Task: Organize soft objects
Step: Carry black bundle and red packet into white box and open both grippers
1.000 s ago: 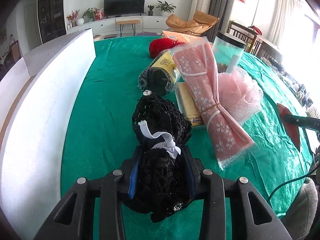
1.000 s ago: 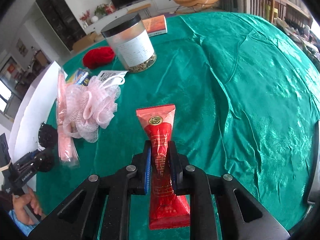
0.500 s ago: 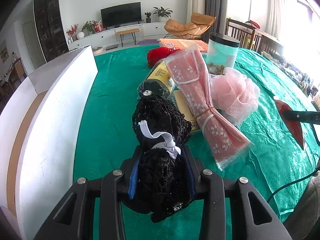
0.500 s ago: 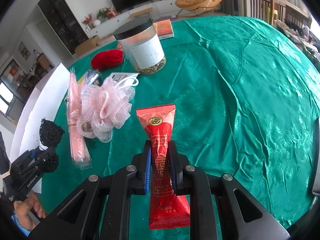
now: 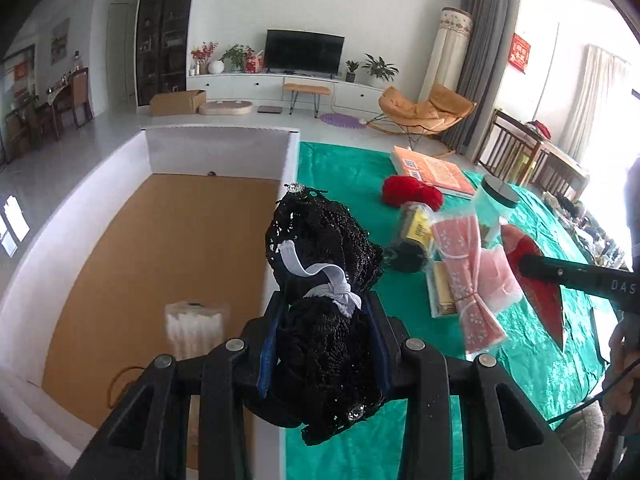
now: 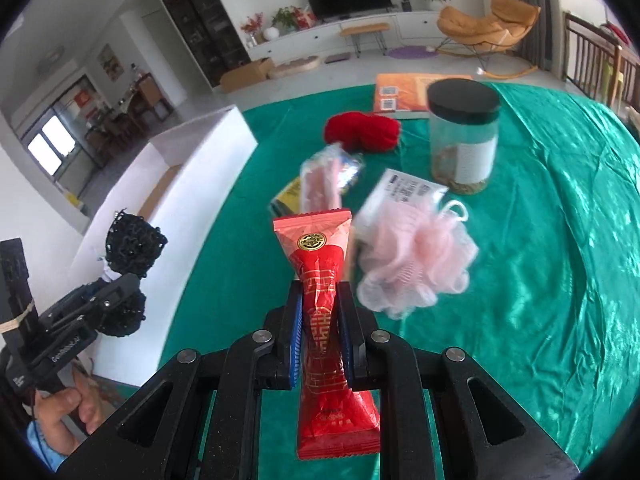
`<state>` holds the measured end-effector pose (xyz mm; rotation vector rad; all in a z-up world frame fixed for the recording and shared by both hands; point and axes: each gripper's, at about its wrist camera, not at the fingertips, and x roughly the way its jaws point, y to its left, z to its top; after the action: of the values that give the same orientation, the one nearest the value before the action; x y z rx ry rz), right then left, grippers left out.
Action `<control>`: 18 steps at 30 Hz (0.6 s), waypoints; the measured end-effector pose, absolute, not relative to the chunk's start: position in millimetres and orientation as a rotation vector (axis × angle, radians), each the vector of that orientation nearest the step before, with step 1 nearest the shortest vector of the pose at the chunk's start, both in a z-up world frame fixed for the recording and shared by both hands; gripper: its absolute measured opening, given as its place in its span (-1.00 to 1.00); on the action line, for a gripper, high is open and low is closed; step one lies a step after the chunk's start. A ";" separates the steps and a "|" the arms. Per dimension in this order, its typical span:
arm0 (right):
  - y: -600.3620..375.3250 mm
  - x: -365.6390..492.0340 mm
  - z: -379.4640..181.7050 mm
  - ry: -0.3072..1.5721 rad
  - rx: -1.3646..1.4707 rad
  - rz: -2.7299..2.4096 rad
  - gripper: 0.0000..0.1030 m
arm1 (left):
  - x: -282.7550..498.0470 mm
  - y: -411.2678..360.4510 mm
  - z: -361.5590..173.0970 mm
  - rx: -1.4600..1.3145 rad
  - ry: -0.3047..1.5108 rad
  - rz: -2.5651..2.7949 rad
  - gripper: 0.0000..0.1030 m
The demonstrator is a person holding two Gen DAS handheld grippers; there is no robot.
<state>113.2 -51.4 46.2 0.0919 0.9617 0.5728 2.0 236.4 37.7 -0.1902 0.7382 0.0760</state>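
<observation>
Over the box wall, my left gripper (image 5: pixel 322 336) pinches the black mesh bundle (image 5: pixel 320 248), long axis pointing forward, the white box (image 5: pixel 216 152) floor just to its left. My right gripper (image 6: pixel 319 332), farther off, squeezes the red packet (image 6: pixel 320 312) above the tabletop (image 6: pixel 560 240).
</observation>
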 end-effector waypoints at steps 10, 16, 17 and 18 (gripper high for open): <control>146.5 85.1 105.3 0.865 0.098 1.052 0.42 | -49.2 336.7 30.8 -0.208 0.736 0.420 0.88; 86.0 67.3 67.0 0.760 -0.010 0.874 0.39 | -35.9 288.3 36.6 -0.219 0.668 0.242 0.88; 65.6 66.0 55.0 0.743 -0.025 0.813 0.39 | -30.3 271.0 38.7 -0.211 0.660 0.196 0.88; 43.5 65.5 43.0 0.731 -0.030 0.738 0.39 | -27.0 254.7 40.4 -0.202 0.652 0.152 0.88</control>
<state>65.5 43.5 43.0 -0.0304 0.7314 0.7381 -27.0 254.7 40.4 -0.2017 0.6518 0.1524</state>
